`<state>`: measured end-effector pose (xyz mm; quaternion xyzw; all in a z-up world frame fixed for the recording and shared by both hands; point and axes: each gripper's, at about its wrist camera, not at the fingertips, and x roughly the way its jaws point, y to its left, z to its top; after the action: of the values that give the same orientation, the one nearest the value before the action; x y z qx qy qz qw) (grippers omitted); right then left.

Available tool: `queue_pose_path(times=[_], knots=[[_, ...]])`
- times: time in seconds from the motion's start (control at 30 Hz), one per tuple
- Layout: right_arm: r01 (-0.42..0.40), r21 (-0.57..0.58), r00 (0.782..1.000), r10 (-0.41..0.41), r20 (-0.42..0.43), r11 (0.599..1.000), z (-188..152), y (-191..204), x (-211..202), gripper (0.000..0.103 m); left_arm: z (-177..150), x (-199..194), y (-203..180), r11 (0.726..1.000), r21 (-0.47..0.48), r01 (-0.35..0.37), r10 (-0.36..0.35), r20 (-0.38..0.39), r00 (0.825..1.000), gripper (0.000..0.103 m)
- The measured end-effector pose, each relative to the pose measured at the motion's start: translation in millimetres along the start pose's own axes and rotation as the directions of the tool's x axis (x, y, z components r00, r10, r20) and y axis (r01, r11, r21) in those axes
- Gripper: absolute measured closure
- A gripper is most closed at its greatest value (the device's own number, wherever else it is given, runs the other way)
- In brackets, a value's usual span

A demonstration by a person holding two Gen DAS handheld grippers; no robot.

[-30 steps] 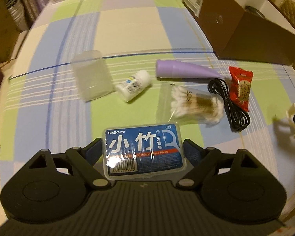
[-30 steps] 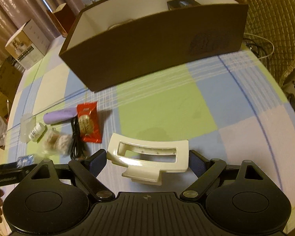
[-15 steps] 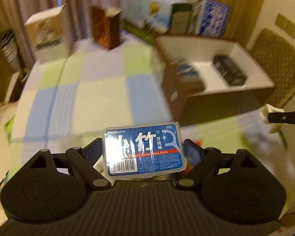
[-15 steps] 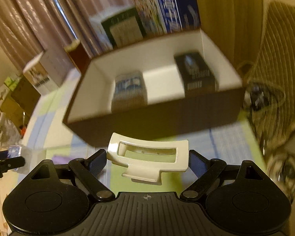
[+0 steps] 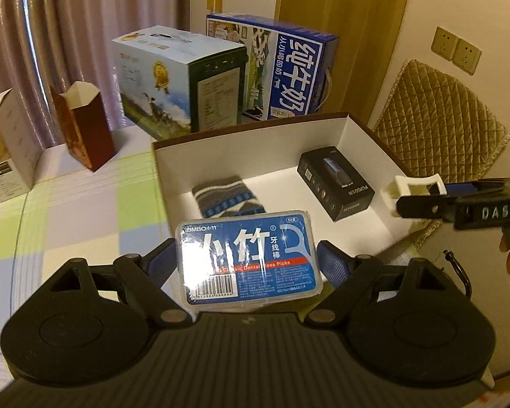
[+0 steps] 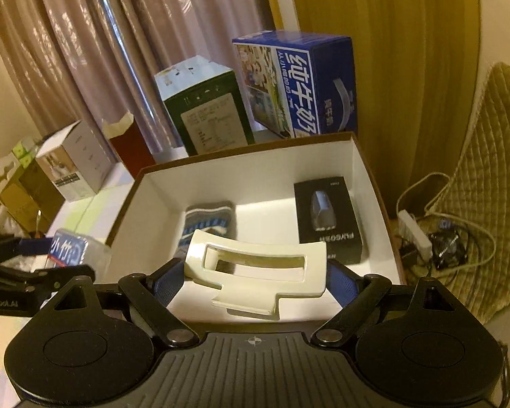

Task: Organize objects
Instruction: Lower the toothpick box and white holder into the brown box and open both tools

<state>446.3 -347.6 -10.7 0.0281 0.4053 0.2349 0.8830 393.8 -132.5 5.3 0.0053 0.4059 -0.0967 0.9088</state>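
My left gripper [image 5: 248, 260] is shut on a clear box of dental floss picks [image 5: 246, 258] with a blue label, held above the near left corner of the brown storage box [image 5: 255, 129]. My right gripper [image 6: 255, 272] is shut on a cream plastic clip [image 6: 255, 268], held over the near edge of the same white-lined storage box [image 6: 248, 156]. Inside lie a striped knitted sock [image 6: 209, 224] and a black product box [image 6: 328, 221]. The right gripper with the cream clip [image 5: 414, 190] shows at the right of the left wrist view. The left gripper with the floss picks [image 6: 68, 250] shows at the left of the right wrist view.
Behind the storage box stand a blue milk carton [image 5: 289, 71] and a blue-green carton [image 5: 176, 78]. A dark red open box [image 5: 85, 125] and a white box [image 5: 6, 149] stand on the checked tablecloth [image 5: 78, 210]. A quilted chair [image 5: 438, 108] and cables with a power strip [image 6: 421, 231] are to the right.
Both grippers have risen from the table and moved toward the storage box, still holding their items. The loose objects on the cloth have dropped out of view and the box interior now shows.
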Motion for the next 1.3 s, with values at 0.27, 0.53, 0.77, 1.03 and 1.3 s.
queue_pose_path(times=[0.27,0.53,0.77,1.03,1.3], knots=[[0.035,-0.028,0.994,-0.038,-0.103,0.999,10,-15,51,0.017,19,61,-6,1.0,0.004,-0.002,0.003,-0.107,0.994,0.018],[0.04,-0.04,0.983,-0.047,-0.179,0.998,8,-22,82,0.017,14,101,-9,1.0,0.027,-0.012,0.017,-0.195,0.981,0.018],[0.04,-0.052,0.976,-0.05,-0.214,0.998,9,-25,93,0.017,9,118,-12,0.999,0.039,-0.011,0.02,-0.24,0.971,0.018],[0.037,-0.043,0.967,-0.046,-0.249,0.998,5,-30,102,0.017,2,130,-18,0.996,0.089,-0.017,0.04,-0.268,0.963,0.018],[0.016,0.007,0.971,-0.014,-0.238,1.0,6,-35,101,0.009,3,125,-15,0.996,0.087,-0.017,0.039,-0.258,0.965,0.012]])
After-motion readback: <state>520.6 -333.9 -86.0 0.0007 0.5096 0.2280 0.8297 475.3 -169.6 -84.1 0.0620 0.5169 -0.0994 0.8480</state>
